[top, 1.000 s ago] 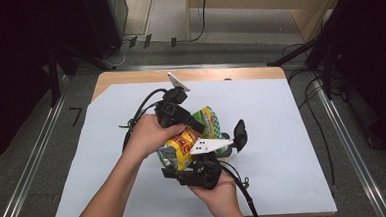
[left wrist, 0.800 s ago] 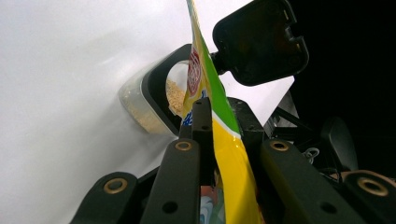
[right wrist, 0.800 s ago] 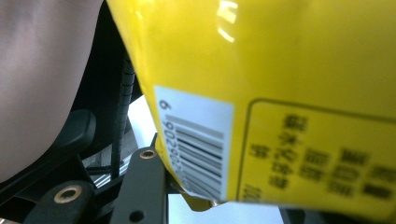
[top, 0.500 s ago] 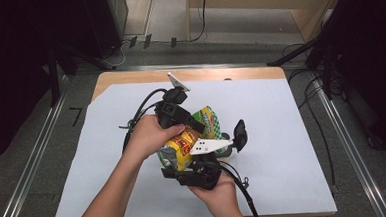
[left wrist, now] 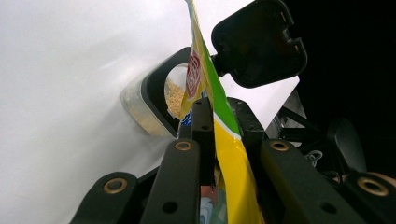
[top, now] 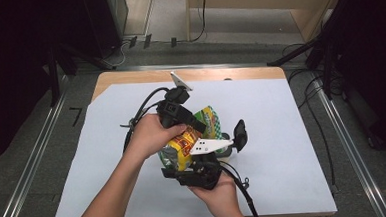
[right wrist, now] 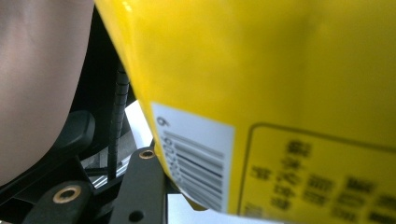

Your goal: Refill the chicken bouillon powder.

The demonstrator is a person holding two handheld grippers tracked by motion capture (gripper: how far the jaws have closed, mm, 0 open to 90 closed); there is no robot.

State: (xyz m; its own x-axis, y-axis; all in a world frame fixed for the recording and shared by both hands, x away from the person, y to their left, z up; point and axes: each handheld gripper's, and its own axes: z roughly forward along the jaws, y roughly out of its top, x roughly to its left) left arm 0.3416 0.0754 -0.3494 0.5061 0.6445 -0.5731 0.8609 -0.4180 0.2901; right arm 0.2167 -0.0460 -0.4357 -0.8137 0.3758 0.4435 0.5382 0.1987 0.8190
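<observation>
Over the middle of the white-covered table [top: 292, 133], the person holds a yellow-and-green snack bag [top: 183, 145] between both tools. The left gripper [left wrist: 212, 123] has its jaws pinched together on the bag's thin top edge. The right gripper [top: 197, 174] comes in from the near side; its jaws seem clamped on the bag's lower body, though up close the view is blurred. Just right of the bag sits a clear container [left wrist: 154, 100] holding crumbs, its black lid [top: 239, 134] flipped up.
</observation>
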